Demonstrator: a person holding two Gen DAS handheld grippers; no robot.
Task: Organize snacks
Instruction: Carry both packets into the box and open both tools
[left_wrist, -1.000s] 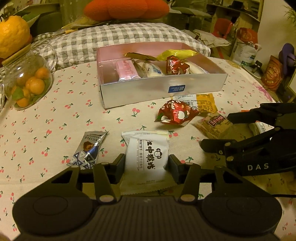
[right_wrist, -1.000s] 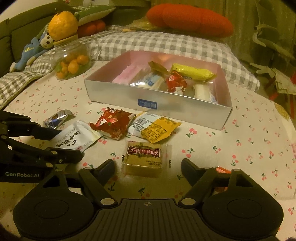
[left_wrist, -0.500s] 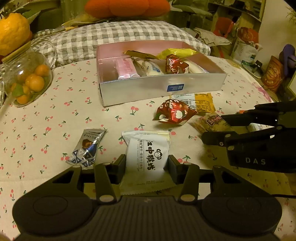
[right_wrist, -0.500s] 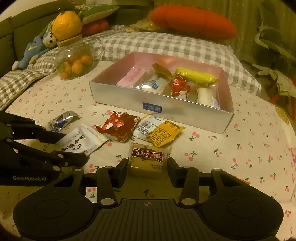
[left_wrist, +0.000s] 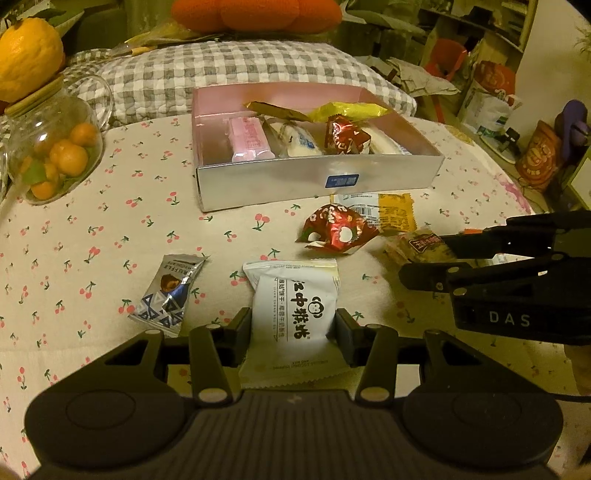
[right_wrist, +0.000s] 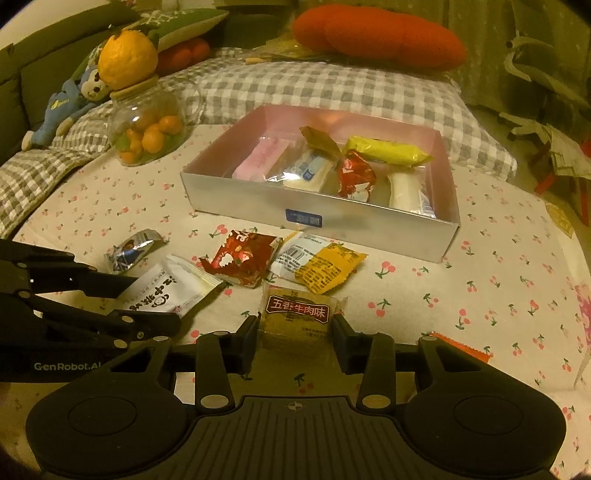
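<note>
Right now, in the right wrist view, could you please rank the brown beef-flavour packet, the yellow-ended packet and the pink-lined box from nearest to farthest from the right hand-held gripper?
1. Brown beef-flavour packet: between the right hand-held gripper's jaws.
2. Yellow-ended packet: just beyond it on the cloth.
3. Pink-lined box: farther back, holding snacks.

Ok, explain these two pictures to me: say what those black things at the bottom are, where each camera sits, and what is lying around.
Each picture comes from a camera mounted on a two-finger tool that a person carries, one per hand, looking forward along its fingers. The black shape at the bottom is that tool.

In the left view, the left hand-held gripper is closed on a white snack packet; the other tool shows at the right edge.

In the right view, the right hand-held gripper has just been closing and now pinches a brown snack packet.

On the cherry-print tablecloth lie a red packet, a yellow-and-white packet and a silver packet. Behind them, a silver box already holds several snacks.
</note>
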